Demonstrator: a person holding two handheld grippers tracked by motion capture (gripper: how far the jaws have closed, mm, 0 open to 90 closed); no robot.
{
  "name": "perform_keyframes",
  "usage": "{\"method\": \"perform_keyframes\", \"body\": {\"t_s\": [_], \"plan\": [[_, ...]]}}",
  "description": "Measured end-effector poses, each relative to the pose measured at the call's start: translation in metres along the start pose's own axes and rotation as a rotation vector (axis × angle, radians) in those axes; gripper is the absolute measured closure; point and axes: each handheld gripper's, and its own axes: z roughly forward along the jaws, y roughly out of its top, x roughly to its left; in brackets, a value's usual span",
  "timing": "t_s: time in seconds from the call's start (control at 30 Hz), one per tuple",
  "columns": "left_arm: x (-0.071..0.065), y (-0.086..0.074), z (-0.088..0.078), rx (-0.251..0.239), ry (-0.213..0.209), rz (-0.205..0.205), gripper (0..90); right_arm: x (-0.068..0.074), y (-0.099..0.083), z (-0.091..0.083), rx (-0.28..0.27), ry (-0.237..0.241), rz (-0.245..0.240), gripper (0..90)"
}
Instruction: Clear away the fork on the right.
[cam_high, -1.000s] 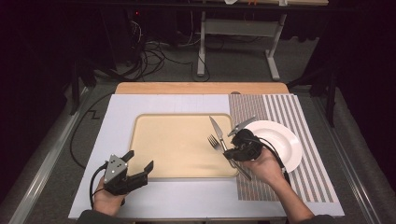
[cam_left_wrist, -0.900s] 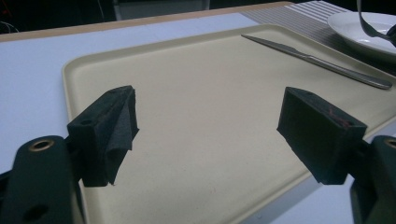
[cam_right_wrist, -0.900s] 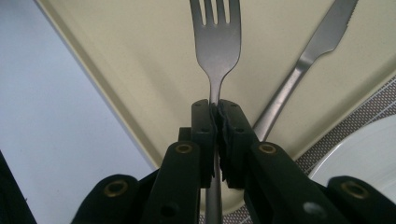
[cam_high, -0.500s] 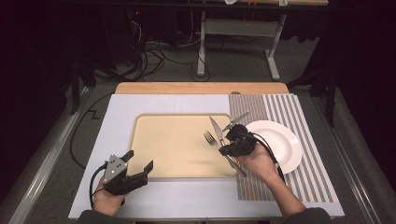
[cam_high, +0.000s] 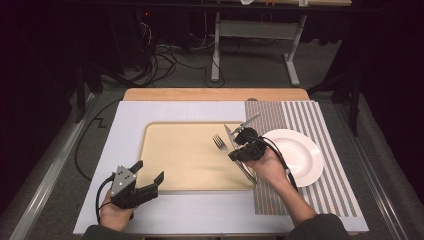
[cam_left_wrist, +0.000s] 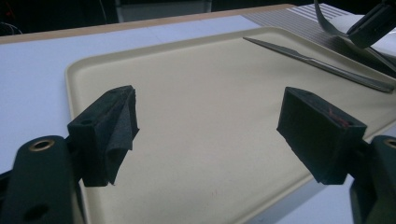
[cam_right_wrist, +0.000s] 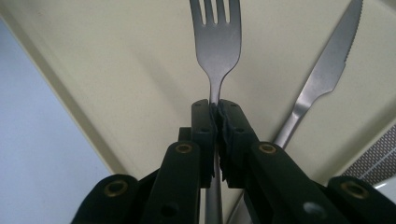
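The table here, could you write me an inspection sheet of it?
Surface: table with white board, beige tray, striped mat.
Job's things: fork gripped at the neck, tines over the tray; knife lying on the tray.
Clutter: white plate on the mat, nothing on it.
Grippers: right gripper shut on the fork; left gripper open, at the tray's near edge.
Cables: one trailing from each gripper; a tangle on the floor behind.
Surroundings: dark room, metal stand legs.
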Motion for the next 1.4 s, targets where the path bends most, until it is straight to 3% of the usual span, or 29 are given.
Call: {"method": "perform_keyframes", "body": {"t_s": [0.43, 0.47, 0.87, 1.4], "plan": [[0.002, 0.000, 0.002, 0.007, 0.013, -0.008, 21.2, -0.004, 0.018, 0.023, 0.036, -0.009, 0.014, 86.1], [0.002, 0.000, 0.001, 0.007, 0.012, -0.006, 21.2, -0.004, 0.018, 0.026, 0.038, -0.006, 0.033, 86.1], [0.001, 0.000, 0.002, 0.006, 0.009, -0.017, 21.3, -0.010, 0.021, 0.048, 0.074, -0.006, 0.071, 85.9], [0.000, -0.001, 0.002, 0.012, 0.005, -0.016, 21.4, -0.013, 0.023, 0.066, 0.042, -0.069, 0.053, 85.5]]}}
